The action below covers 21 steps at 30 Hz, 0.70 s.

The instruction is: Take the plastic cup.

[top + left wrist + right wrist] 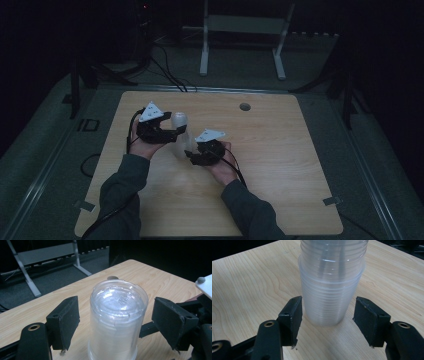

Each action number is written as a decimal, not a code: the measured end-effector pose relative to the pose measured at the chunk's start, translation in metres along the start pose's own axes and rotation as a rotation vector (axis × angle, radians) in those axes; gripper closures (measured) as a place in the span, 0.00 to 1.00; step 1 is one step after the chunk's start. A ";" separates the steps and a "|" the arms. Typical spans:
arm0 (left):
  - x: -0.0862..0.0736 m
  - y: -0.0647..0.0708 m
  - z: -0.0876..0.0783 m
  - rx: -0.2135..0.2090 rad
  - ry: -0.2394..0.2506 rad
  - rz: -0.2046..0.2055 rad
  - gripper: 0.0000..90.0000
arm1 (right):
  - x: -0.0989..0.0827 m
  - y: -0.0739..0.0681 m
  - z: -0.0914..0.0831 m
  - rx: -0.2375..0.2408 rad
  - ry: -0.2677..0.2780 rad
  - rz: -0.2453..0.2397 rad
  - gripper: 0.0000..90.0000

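Two black grippers close in on one stack of clear, ribbed plastic cups (180, 136), nested upside down and standing upright on the pale wooden table (280, 165), a little left of its middle. From where I stand the stack looks very light, thin-walled and springy, so I judge that a hard squeeze would buckle or crack a wall, and the smooth plastic could slip from the pads or let one cup slide off its neighbour. The ribbed band near the rims, low on the stack (329, 307), seems the stiffest place to grip, since many walls overlap there; the closed base on top (117, 302) is firmer than the bare wall just below it. The left gripper (116, 322) stands high on the stack with its jaws spread wide, a clear gap between each pad and the plastic, so it is released and holds nothing. The right gripper (327, 317) sits low, jaws either side of the bottom cups, also with gaps showing, so it too grips nothing. With both loose, the stack stands on its own and a nudge could topple it.
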<state>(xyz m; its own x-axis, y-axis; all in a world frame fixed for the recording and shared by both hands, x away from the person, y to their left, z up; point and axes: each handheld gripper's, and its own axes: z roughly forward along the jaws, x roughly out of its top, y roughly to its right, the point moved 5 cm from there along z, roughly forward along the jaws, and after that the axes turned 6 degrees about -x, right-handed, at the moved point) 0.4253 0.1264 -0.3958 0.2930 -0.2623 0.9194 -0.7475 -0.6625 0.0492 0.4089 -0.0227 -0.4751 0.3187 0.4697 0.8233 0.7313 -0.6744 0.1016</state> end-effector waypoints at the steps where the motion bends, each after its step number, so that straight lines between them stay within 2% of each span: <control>1: 0.000 0.000 0.001 -0.001 0.000 -0.002 0.25 | 0.000 0.000 0.000 -0.001 -0.001 0.001 0.43; 11: 0.003 -0.001 0.008 -0.026 0.009 -0.003 0.26 | 0.002 0.004 0.005 -0.002 0.004 0.014 0.37; 21: 0.006 0.001 0.009 -0.028 0.003 0.004 0.37 | 0.004 0.005 0.009 0.008 0.018 0.016 0.33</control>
<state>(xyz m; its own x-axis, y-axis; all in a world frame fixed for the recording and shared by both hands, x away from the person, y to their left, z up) 0.4318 0.1176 -0.3934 0.2876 -0.2629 0.9210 -0.7654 -0.6411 0.0560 0.4197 -0.0192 -0.4765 0.3197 0.4488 0.8345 0.7310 -0.6771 0.0841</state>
